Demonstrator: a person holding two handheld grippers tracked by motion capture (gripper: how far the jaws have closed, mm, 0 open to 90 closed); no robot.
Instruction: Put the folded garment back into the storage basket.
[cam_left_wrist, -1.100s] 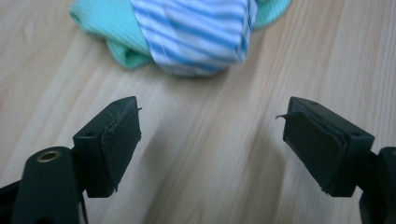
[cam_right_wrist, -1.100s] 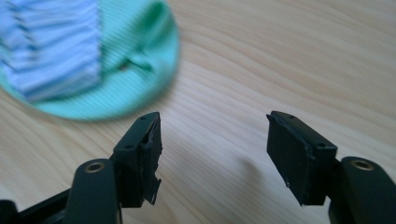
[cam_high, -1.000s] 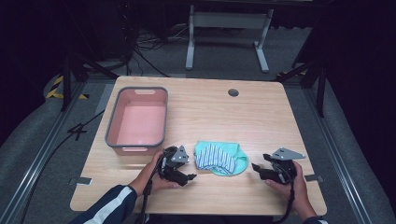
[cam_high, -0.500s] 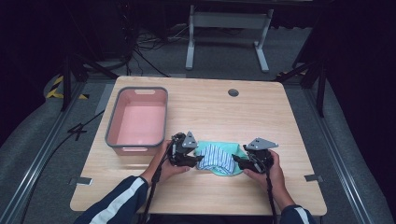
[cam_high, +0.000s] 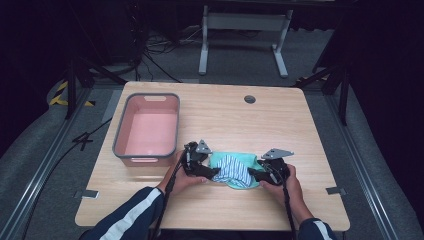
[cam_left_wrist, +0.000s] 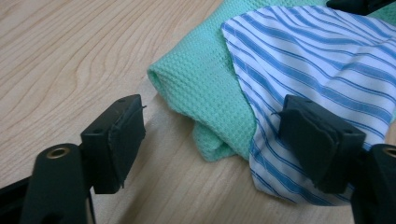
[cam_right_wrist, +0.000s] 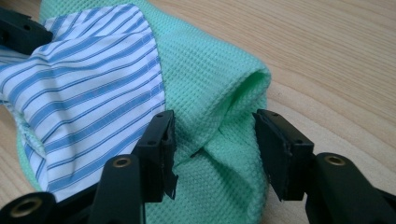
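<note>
Both hands have closed in: left gripper and right gripper, jaws apart, flank cloths on the wooden table.

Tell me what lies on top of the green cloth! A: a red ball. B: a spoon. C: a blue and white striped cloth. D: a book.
C: in the left gripper view, a blue-and-white striped cloth lies over the green waffle-weave cloth on the wooden table.
</note>
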